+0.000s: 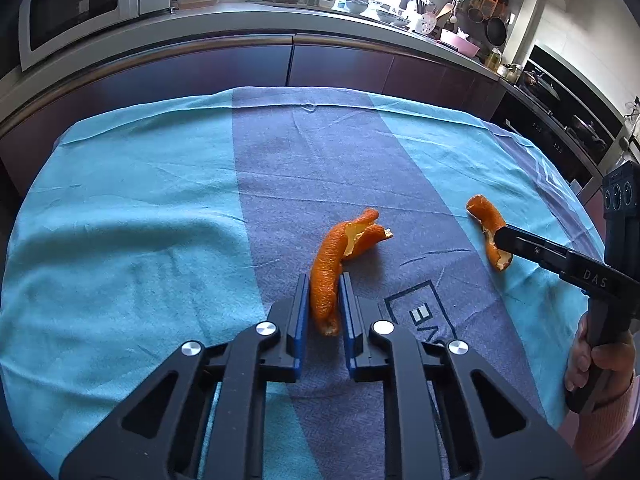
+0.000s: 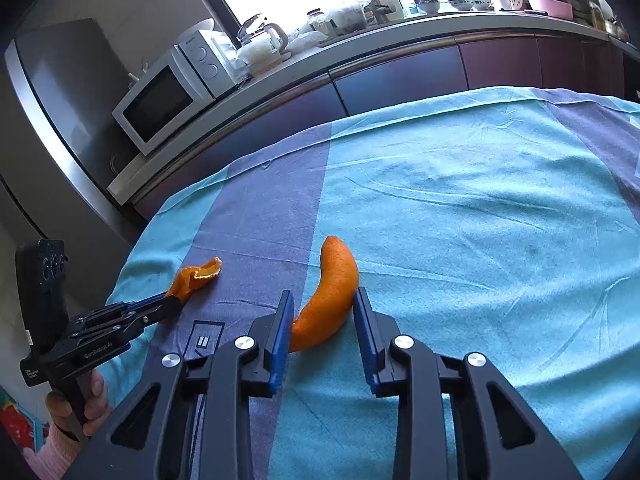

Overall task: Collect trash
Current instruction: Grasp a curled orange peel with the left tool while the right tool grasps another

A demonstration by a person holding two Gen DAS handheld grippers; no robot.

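Grasp step: my left gripper pinches the long orange peel, my right gripper the curved peel, both on the tabletop cloth; next, lift both.

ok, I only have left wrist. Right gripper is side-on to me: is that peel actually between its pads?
Observer: Yes. The curved peel lies between the right gripper's fingers and seems to touch both blue pads.
Operator: Which side faces up?
Observer: From the right wrist view only orange skin shows, no pith.
Operator: Anything past the microwave on the left?
Observer: A steel fridge stands beyond the microwave.
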